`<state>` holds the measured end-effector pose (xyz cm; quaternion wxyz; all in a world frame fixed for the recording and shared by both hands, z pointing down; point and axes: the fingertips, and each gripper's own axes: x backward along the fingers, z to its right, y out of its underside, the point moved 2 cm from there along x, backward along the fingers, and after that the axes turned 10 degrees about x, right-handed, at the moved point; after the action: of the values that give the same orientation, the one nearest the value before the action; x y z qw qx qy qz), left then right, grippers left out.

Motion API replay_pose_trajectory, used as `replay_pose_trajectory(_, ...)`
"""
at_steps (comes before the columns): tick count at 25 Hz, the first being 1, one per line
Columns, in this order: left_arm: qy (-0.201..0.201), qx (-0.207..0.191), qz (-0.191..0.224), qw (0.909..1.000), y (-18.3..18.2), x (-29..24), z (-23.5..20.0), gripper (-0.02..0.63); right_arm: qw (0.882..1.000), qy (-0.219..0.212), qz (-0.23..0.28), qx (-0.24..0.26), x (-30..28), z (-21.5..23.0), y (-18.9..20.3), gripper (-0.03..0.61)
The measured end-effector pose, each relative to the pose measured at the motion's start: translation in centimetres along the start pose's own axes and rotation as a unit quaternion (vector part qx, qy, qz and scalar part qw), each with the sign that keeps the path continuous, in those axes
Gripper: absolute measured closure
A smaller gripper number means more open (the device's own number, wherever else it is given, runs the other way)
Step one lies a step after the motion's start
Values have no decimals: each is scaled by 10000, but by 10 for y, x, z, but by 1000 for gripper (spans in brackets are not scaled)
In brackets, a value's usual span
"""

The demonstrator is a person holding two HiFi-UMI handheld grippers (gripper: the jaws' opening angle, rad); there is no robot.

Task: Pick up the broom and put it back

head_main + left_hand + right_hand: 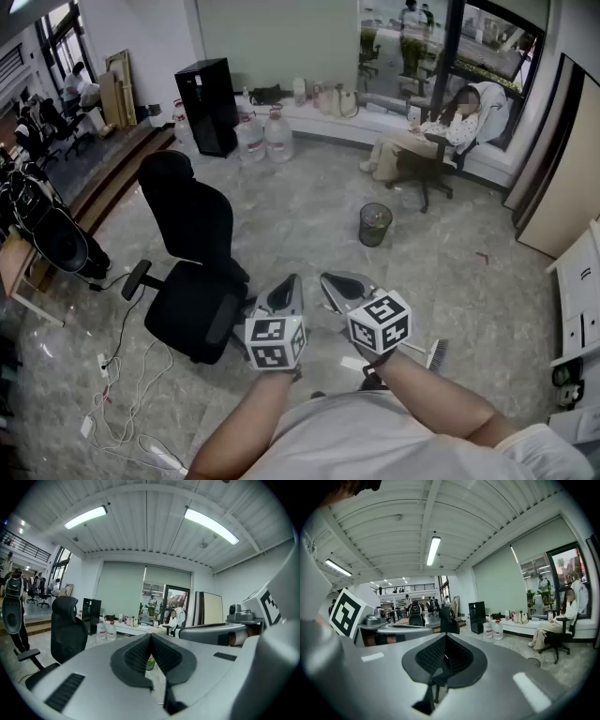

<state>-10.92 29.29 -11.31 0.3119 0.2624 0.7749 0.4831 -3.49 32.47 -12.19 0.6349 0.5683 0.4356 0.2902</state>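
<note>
A small broom [435,353] lies on the marble floor just right of my right forearm; only its dark bristle head and a short piece of handle show, the rest is hidden under my arm. My left gripper [287,284] and right gripper [336,280] are held side by side in front of my chest, pointing forward, well above the floor. In the left gripper view the left gripper [151,637] has its pads meeting at the tip with nothing between them. The right gripper [445,638] is likewise shut and empty in its own view.
A black office chair [192,272] stands close at front left, with cables and a power strip [112,394] on the floor beside it. A mesh trash bin [375,225] stands ahead. A seated person [441,131], water bottles [262,136] and a black cabinet [208,105] are at the far wall.
</note>
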Motion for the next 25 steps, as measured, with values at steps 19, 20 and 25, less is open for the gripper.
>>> replay_pose_trajectory(19,-14,113,-71,9999,2,-27,-6,604,9999,88,11,-99,-12,26,4,572)
replay_pose_trajectory(20,-22,110,-92,9999,3,-32,-6,604,9999,83,-7,-119,-13,30,7,571)
replay_pose_trajectory(25,-115,112,-236,9996,5,-65,-6,604,9995,35,-124,-302,-25,65,20,563)
